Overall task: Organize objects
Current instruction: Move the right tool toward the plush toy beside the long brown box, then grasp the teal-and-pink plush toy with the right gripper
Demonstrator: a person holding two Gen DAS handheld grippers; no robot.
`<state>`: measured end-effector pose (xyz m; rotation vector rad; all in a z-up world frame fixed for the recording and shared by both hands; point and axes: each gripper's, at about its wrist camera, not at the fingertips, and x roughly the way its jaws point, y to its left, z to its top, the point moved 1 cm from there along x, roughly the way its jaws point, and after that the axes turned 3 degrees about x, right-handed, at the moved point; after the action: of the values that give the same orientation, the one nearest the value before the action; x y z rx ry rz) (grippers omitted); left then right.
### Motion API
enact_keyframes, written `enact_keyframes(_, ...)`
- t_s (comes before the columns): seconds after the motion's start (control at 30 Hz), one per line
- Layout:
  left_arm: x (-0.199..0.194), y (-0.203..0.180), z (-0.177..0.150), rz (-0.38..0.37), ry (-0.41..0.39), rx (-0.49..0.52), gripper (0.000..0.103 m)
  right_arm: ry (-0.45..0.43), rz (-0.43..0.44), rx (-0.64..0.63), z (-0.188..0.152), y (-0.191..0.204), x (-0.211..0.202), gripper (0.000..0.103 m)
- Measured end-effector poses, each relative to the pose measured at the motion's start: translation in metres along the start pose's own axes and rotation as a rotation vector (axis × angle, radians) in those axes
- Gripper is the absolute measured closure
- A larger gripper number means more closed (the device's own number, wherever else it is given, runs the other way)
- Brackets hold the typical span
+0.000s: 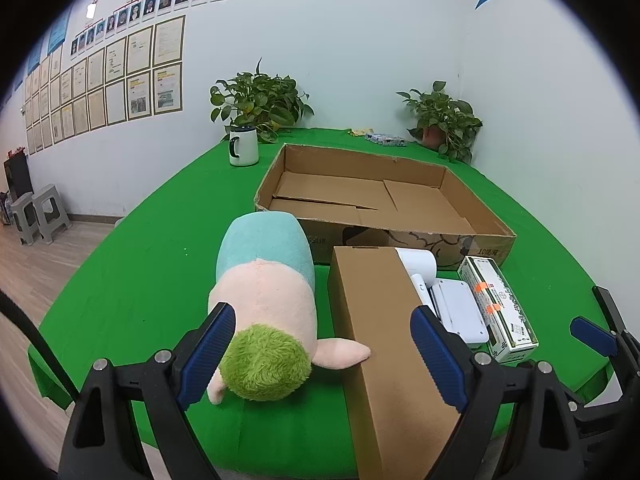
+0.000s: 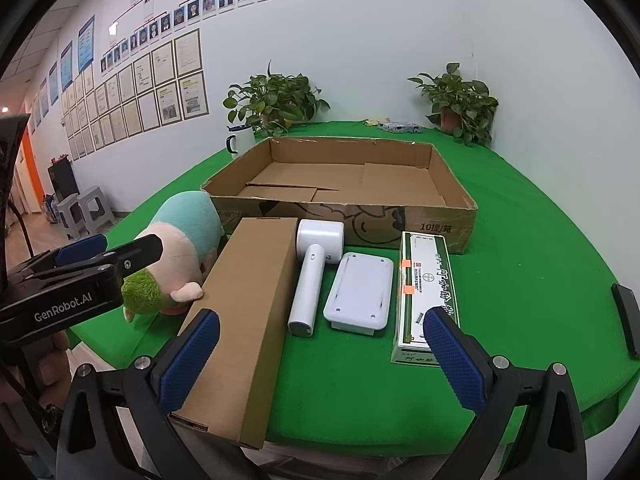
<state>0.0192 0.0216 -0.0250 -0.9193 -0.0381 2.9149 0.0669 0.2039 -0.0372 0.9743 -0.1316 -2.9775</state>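
Observation:
A large open cardboard tray box point(image 1: 492, 216) point(image 2: 456, 196) stands empty on the green table. In front of it lie a plush toy point(image 1: 264, 292) point(image 2: 176, 252) with green hair, a long brown carton point(image 1: 376, 340) point(image 2: 248, 312), a white hair dryer point(image 2: 312, 280) point(image 1: 418, 264), a white flat device point(image 2: 358, 292) point(image 1: 460, 308) and a green-and-white medicine box point(image 2: 426, 292) point(image 1: 500, 304). My left gripper point(image 1: 324, 356) is open over the plush toy's head and the carton. My right gripper point(image 2: 320, 360) is open above the near table edge, in front of the hair dryer and device.
A white mug point(image 1: 243, 146) point(image 2: 240, 140) and two potted plants point(image 1: 260, 100) point(image 1: 444, 120) stand at the back of the table. A small packet point(image 1: 386, 139) lies at the far edge. Grey stools point(image 1: 38, 216) stand on the floor to the left.

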Motion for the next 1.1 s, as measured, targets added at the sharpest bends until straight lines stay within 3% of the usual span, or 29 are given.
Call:
enact_keyframes(0.4, 0.014, -0.006, 0.003, -0.017, 0.022, 0.041, 0.014, 0.016, -0.006, 0.029, 0.002, -0.009, 0.022, 0.001)
enact_keyframes(0.63, 0.020, 0.015, 0.008, 0.018, 0.032, 0.014, 0.014, 0.032, 0.025, 0.035, 0.006, -0.009, 0.044, 0.001)
enact_keyframes(0.8, 0.033, 0.035, 0.000, 0.019, 0.081, -0.023, 0.014, -0.010, 0.136, 0.006, 0.010, 0.001, 0.045, 0.001)
enact_keyframes(0.97, 0.060, 0.046, -0.025, -0.015, 0.199, -0.050, 0.016, -0.085, 0.308, -0.066, 0.018, 0.016, 0.032, 0.001)
enact_keyframes(1.1, 0.076, 0.055, -0.037, -0.103, 0.248, -0.112, 0.026, -0.090, 0.360, -0.082, 0.025, 0.027, 0.031, 0.001)
